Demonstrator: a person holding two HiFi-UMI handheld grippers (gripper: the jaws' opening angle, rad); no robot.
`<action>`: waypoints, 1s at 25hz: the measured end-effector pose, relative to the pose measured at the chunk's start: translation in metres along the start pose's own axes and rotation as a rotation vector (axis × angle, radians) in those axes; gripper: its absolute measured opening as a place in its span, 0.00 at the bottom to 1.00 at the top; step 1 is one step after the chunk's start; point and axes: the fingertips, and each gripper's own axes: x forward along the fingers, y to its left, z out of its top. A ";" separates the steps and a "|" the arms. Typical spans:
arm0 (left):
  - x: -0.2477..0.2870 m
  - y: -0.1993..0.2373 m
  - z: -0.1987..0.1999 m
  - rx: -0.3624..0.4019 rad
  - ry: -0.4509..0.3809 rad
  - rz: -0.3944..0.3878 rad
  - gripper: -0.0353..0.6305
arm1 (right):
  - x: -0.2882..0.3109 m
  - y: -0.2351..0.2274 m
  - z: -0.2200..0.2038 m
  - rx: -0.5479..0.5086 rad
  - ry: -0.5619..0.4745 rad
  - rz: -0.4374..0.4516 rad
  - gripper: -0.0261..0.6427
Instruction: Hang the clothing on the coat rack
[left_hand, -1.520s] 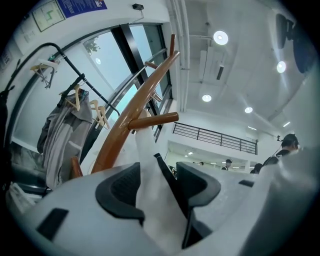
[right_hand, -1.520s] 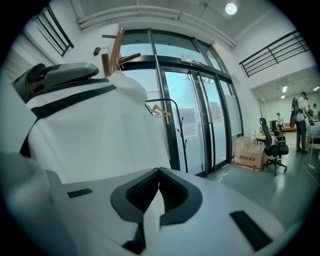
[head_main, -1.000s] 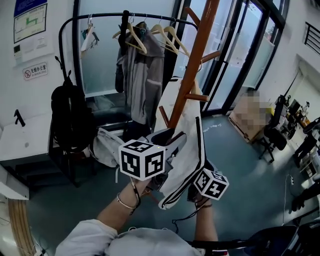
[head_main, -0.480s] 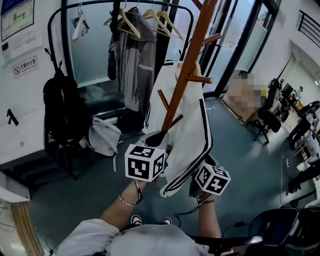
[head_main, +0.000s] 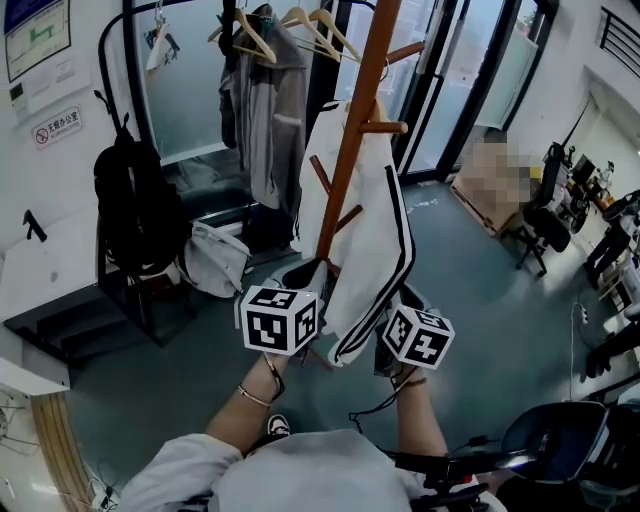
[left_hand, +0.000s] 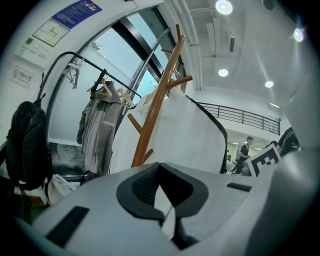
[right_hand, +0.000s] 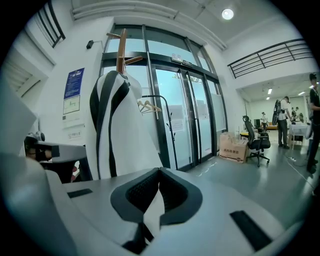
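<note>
A white garment with black stripes (head_main: 372, 230) hangs from a peg of the wooden coat rack (head_main: 350, 130) and drapes freely down to knee height. My left gripper (head_main: 300, 278) sits just left of the garment's hem, its jaws shut with nothing between them. My right gripper (head_main: 405, 300) is just right of the hem, jaws together as well. In the left gripper view the garment (left_hand: 185, 135) and rack (left_hand: 155, 110) rise beyond the shut left gripper (left_hand: 160, 172). In the right gripper view the garment (right_hand: 120, 130) hangs apart from the right gripper (right_hand: 159, 177).
A black clothes rail with wooden hangers and a grey jacket (head_main: 275, 110) stands behind the rack. A black backpack (head_main: 135, 210) hangs at the left, a white bag (head_main: 215, 260) lies on the floor. Glass doors, a cardboard box and office chairs (head_main: 540, 240) are at the right.
Both grippers have come down and back from the garment's hem, which now hangs straight from the rack. The head view has shifted slightly.
</note>
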 end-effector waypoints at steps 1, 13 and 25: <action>-0.002 -0.001 -0.003 0.002 0.009 0.017 0.06 | -0.002 0.002 -0.001 0.003 0.003 0.012 0.07; -0.028 -0.001 -0.031 -0.016 0.045 0.165 0.06 | -0.016 0.004 -0.015 0.005 -0.001 0.092 0.07; -0.032 0.003 -0.031 -0.012 0.047 0.177 0.06 | -0.012 0.014 -0.009 -0.013 -0.018 0.103 0.07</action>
